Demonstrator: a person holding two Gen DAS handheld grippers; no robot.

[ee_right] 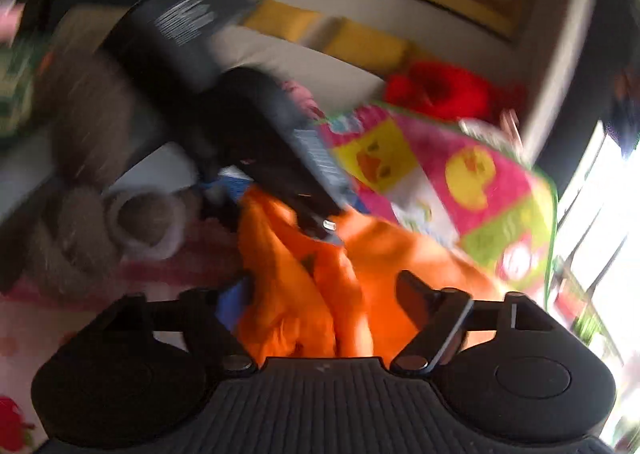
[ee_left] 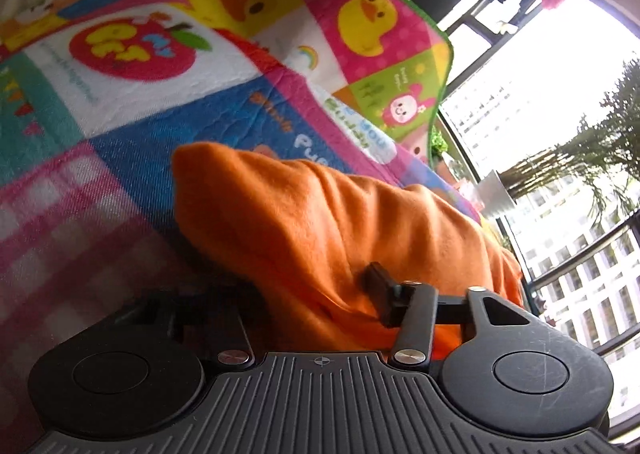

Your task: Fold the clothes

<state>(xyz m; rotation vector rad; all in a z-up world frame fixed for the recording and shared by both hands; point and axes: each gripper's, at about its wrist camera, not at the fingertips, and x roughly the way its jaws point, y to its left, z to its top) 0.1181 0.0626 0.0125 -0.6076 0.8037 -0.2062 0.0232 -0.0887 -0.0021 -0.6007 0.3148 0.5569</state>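
The orange garment lies bunched on the bright play mat, with the left tongs pinching a fold of it; one finger is buried under cloth. In the blurred right view the right tongs stand spread around the cloth's near edge, and whether they grip it I cannot tell. To do this fold well, I judge both tongs should hold matching corners, lift enough to let the fabric hang flat, then lay it over evenly without dragging the mat.
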